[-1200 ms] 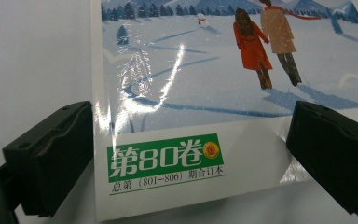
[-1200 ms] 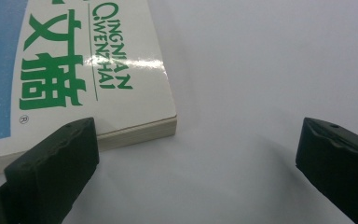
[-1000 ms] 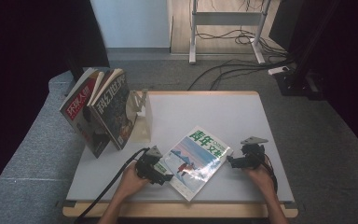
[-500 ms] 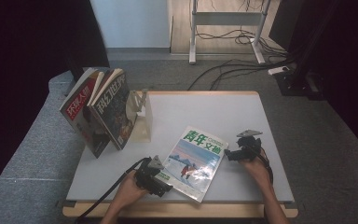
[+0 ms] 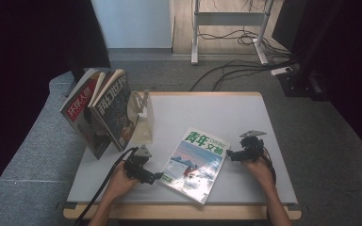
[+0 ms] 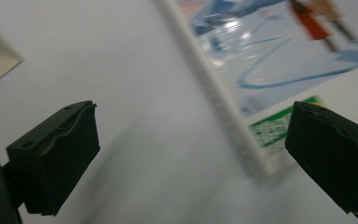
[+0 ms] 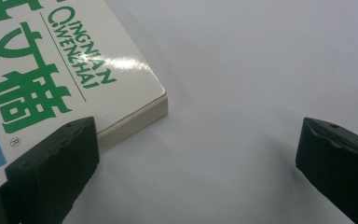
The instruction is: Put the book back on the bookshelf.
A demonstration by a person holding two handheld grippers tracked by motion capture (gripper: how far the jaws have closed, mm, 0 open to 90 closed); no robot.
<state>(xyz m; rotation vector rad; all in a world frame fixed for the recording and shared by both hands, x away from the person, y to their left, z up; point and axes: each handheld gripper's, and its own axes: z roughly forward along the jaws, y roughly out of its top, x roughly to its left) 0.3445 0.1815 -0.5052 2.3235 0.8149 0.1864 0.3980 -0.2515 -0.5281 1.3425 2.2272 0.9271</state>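
A magazine (image 5: 195,162) with a white and blue cover and green characters lies flat on the white table (image 5: 202,110), turned at an angle. My left gripper (image 5: 158,176) is at its near left corner, jaws open, with the magazine's spine edge (image 6: 223,107) running between them. My right gripper (image 5: 229,155) sits at the magazine's right edge, also open; one jaw is over the cover corner (image 7: 140,100), the other over bare table. Neither gripper holds anything.
Two more magazines (image 5: 99,110) stand leaning against a beige bookend (image 5: 143,115) at the table's left rear. A grey couch-like surface (image 5: 33,155) borders the table on the left. Cables (image 5: 235,70) lie on the floor behind the table.
The left gripper has shifted right toward the magazine's near left corner. The right gripper has moved slightly back and left to the magazine's right edge. The magazine lies where it was.
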